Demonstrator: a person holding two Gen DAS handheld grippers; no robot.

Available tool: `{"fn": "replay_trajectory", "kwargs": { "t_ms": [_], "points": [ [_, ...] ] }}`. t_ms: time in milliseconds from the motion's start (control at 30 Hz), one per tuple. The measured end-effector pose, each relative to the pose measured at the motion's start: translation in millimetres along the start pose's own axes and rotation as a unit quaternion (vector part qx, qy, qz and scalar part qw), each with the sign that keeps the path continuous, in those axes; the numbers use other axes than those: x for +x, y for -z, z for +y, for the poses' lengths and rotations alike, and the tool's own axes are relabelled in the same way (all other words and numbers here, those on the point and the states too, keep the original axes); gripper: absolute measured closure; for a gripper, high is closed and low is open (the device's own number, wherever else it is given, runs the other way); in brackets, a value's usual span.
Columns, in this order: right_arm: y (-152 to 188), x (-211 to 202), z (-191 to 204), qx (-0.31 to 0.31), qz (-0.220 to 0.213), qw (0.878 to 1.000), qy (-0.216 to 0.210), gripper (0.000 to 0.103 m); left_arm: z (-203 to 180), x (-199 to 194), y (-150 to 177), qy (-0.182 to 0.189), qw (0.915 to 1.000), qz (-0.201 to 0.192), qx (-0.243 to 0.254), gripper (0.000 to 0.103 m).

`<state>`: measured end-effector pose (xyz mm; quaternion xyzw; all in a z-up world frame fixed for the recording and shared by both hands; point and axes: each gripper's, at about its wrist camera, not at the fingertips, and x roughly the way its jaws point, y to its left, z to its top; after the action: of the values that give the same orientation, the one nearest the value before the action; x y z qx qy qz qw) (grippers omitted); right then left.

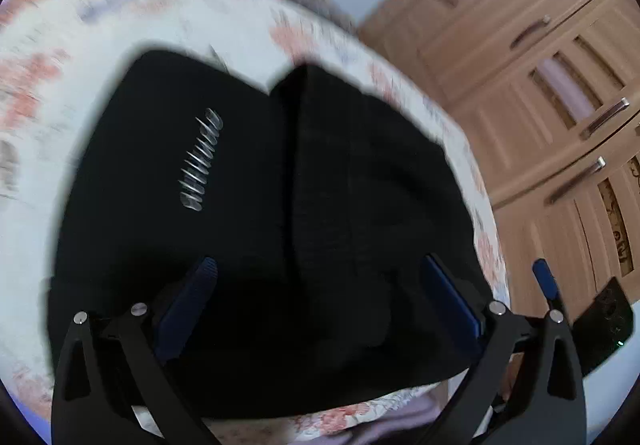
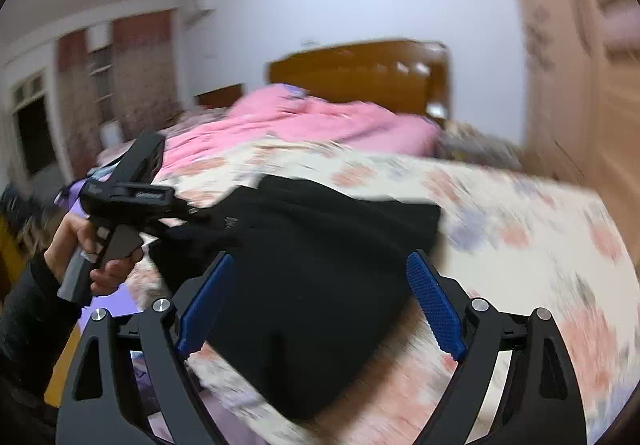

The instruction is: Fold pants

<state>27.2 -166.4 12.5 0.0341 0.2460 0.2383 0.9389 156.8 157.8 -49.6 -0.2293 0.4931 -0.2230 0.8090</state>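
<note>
- Two views differ: only the left wrist view shows white lettering (image 1: pixel 201 160) on the black pants (image 1: pixel 256 205).
- Only the right wrist view shows the headboard (image 2: pixel 360 75).
- Pants (image 2: pixel 312 277) lie folded on the floral bed (image 2: pixel 520 245), long axis running away from the camera.
- Left gripper (image 1: pixel 320 265) jaws stand wide; right gripper (image 2: pixel 320 261) jaws likewise, gripping nothing.

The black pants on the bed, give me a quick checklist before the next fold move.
1. Left tool open: ok.
2. Right tool open: ok.
3. Black pants lying on the floral bedspread, free of both tools: ok.
4. Pants already folded into a compact stack: ok, though edges are blurred.
5. Layers squared up evenly: cannot tell.
6. Pink blanket apart from the pants: ok.
</note>
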Motion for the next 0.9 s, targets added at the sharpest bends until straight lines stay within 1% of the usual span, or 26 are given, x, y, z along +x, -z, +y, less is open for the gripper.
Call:
{"fn": "replay_trajectory", "kwargs": {
  "t_ms": [33,100,133,167,200,233,300,333,367,433,467,500,600,633,700,767,800,833,867,900],
  "points": [
    [5,-1,-9,0.021,0.000,1.000,-0.006,0.018,-5,9,-2,-0.004,0.9998,0.016,0.011,0.002],
    [10,6,-16,0.040,0.007,0.999,-0.016,0.018,-17,17,-4,-0.015,0.9989,0.030,0.033,0.003],
    [15,7,-17,0.044,0.010,0.999,-0.019,0.018,-22,18,-3,-0.020,0.9985,0.033,0.038,0.011],
    [19,11,-19,0.048,0.014,0.998,-0.023,0.018,-27,18,-4,-0.034,0.9979,0.034,0.045,0.018],
    [23,16,-19,0.052,0.020,0.998,-0.026,0.018,-28,18,-6,-0.049,0.9971,0.033,0.049,0.030],
    [26,20,-18,0.055,0.024,0.998,-0.029,0.018,-30,17,-6,-0.053,0.9969,0.031,0.050,0.033],
    [31,31,-15,0.061,0.034,0.997,-0.036,0.018,-24,16,-7,-0.041,0.9979,0.032,0.038,0.036],
    [40,30,-13,0.064,0.038,0.997,-0.037,0.018,-16,19,-9,-0.030,0.9985,0.034,0.031,0.036],
    [40,33,-14,0.067,0.040,0.996,-0.041,0.018,-10,21,-9,-0.016,0.9990,0.033,0.024,0.036],
    [42,32,-9,0.063,0.043,0.996,-0.052,0.018,-2,23,-7,0.013,0.9995,0.022,0.021,0.030],
    [42,33,-8,0.054,0.043,0.996,-0.051,0.018,-1,23,-5,0.023,0.9993,0.016,0.024,0.027],
    [43,31,-2,0.038,0.041,0.998,-0.043,0.018,-4,23,-3,0.023,0.9990,0.017,0.033,0.023],
    [50,27,11,-0.011,0.037,0.999,-0.028,0.017,-19,32,0,0.019,0.9972,0.034,0.064,0.001],
    [52,26,14,-0.020,0.037,0.999,-0.024,0.017,-26,37,2,-0.001,0.9963,0.040,0.076,0.002],
    [61,29,20,-0.043,0.054,0.998,-0.007,0.016,-30,41,1,-0.019,0.9959,0.047,0.074,0.001],
    [71,35,22,-0.057,0.071,0.996,0.009,0.016,-27,41,-2,-0.015,0.9965,0.052,0.063,0.002],
    [75,36,23,-0.061,0.077,0.995,0.010,0.016,-26,41,-3,-0.012,0.9968,0.051,0.060,0.003],
    [79,38,25,-0.069,0.082,0.994,0.023,0.016,-24,38,-4,-0.014,0.9970,0.048,0.059,0.007],
    [81,38,27,-0.076,0.084,0.993,0.040,0.016,-24,37,-3,-0.024,0.9969,0.043,0.061,0.011],
    [82,41,27,-0.080,0.086,0.991,0.058,0.016,-23,34,-2,-0.032,0.9968,0.037,0.064,0.021]
  ]
}}
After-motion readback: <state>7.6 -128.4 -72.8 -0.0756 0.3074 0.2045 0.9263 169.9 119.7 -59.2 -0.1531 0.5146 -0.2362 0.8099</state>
